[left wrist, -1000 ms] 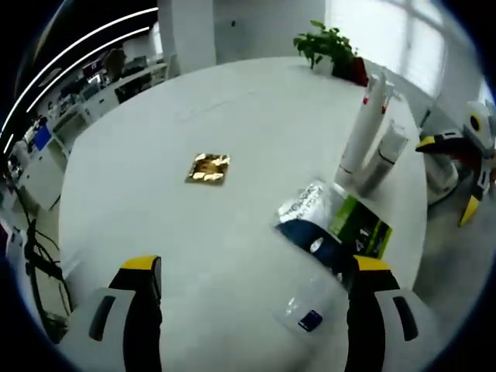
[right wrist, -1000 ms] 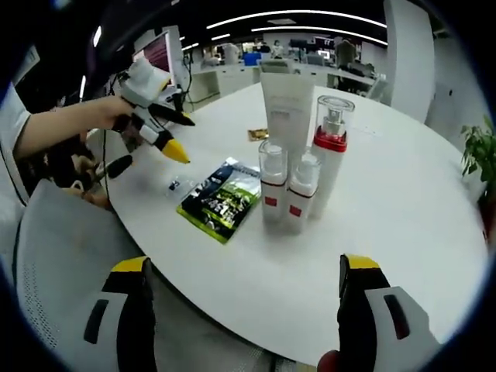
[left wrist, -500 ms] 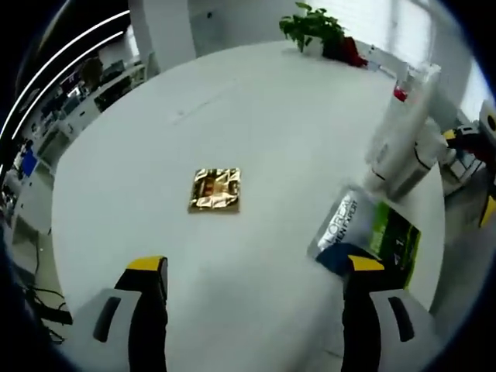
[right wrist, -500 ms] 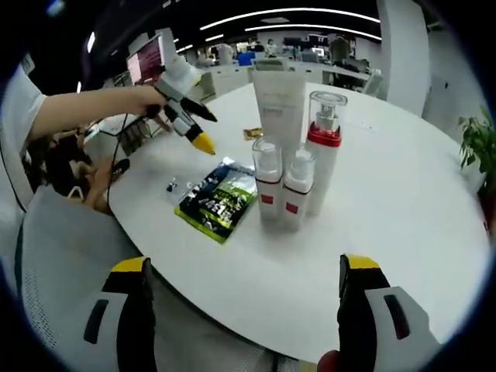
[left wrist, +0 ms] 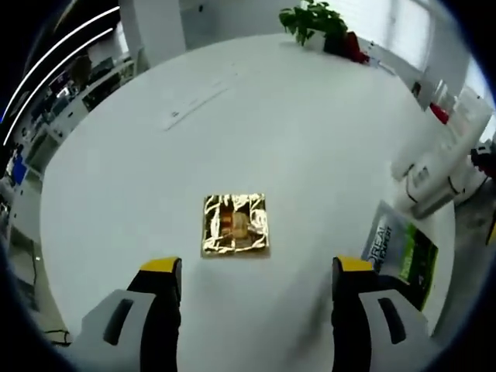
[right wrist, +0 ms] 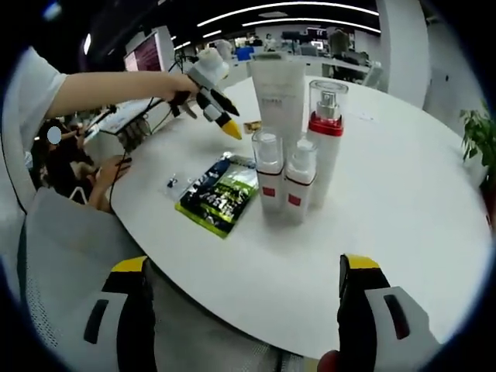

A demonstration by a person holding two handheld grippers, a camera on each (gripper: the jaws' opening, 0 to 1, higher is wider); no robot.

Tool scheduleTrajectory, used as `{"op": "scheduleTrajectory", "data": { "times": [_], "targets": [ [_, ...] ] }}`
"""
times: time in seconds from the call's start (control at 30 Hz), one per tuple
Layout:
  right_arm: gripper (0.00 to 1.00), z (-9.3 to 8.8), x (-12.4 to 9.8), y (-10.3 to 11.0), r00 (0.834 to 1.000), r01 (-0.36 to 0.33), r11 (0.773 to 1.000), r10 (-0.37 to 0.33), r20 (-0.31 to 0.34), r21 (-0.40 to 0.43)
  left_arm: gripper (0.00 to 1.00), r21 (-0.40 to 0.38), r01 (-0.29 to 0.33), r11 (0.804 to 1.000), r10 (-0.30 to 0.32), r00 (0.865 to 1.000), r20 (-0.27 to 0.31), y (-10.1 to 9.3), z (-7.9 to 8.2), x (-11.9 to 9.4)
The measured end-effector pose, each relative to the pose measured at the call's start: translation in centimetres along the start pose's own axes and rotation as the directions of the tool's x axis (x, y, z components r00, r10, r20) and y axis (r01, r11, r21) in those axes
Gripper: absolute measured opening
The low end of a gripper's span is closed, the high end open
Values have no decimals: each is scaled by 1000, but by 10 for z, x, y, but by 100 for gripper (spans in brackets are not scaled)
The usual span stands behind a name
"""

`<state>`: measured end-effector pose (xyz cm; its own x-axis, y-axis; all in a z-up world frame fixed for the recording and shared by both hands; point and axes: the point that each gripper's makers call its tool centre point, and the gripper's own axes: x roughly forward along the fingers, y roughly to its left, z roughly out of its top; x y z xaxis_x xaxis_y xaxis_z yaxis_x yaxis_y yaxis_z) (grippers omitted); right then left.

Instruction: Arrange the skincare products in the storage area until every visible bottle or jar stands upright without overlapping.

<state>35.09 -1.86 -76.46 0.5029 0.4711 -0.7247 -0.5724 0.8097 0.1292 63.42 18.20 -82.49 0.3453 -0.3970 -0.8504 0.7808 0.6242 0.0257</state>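
Four skincare containers stand upright in a tight cluster on the round white table [right wrist: 403,201]: a tall white tube [right wrist: 277,93], a pump bottle with a red collar [right wrist: 327,143] and two small red-labelled bottles [right wrist: 270,177] [right wrist: 298,186]. In the left gripper view the bottles [left wrist: 446,167] are blurred at the right edge. A gold foil sachet [left wrist: 235,225] lies flat just ahead of my open left gripper [left wrist: 256,267], lined up with the gap between its jaws. My left gripper [right wrist: 227,122] hangs over the table beside the gold sachet [right wrist: 251,126]. My right gripper [right wrist: 244,267] is open and empty, off the table's near edge.
A green and black sachet pack [right wrist: 221,194] [left wrist: 403,248] lies flat left of the bottles, with a small clear sachet [right wrist: 174,184] beside it. A grey chair [right wrist: 62,256] stands at the table's near left. A potted plant [left wrist: 318,19] sits at the far edge.
My left gripper has moved across the table toward the gold sachet, which now lies close and centred ahead of its jaws. The right gripper and the bottles have stayed put.
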Motion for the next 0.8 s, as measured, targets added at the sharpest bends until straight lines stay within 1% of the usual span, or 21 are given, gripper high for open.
{"op": "scheduleTrajectory", "data": {
  "times": [0.2,0.27,0.3,0.33,0.47,0.53,0.63,0.7,0.73,0.8],
  "targets": [
    [99,-2,1,-1,1000,-1,1000,1,-8,4,74,3,12,1000,-12,1000,-23,7,9,9],
    [99,-2,1,-1,1000,0,1000,0,-10,3,71,12,15,1000,-14,999,-36,7,10,10],
    [99,-2,1,-1,1000,0,1000,0,-11,2,69,14,21,1000,-20,999,-50,14,17,16],
    [99,-3,1,-1,1000,-1,1000,1,-12,3,68,15,25,1000,-24,998,-57,14,17,16],
    [99,-3,1,-2,1000,1,1000,-1,-12,5,64,45,35,998,-30,995,-96,2,14,14],
    [99,-3,2,-2,1000,3,1000,-3,-13,7,63,55,32,998,-26,994,-110,3,13,16],
    [99,-3,2,-2,1000,2,1000,-2,-12,8,62,41,46,998,-40,991,-126,2,11,19],
    [99,-4,2,-2,1000,1,1000,-1,-16,6,60,51,38,998,-31,991,-134,5,11,21],
    [99,-4,2,-2,1000,-1,1000,1,-16,5,60,72,34,997,-24,990,-137,7,11,21],
    [99,-4,2,-1,1000,-1,1000,1,-15,5,59,63,42,997,-34,990,-136,5,12,20]
  ]
}}
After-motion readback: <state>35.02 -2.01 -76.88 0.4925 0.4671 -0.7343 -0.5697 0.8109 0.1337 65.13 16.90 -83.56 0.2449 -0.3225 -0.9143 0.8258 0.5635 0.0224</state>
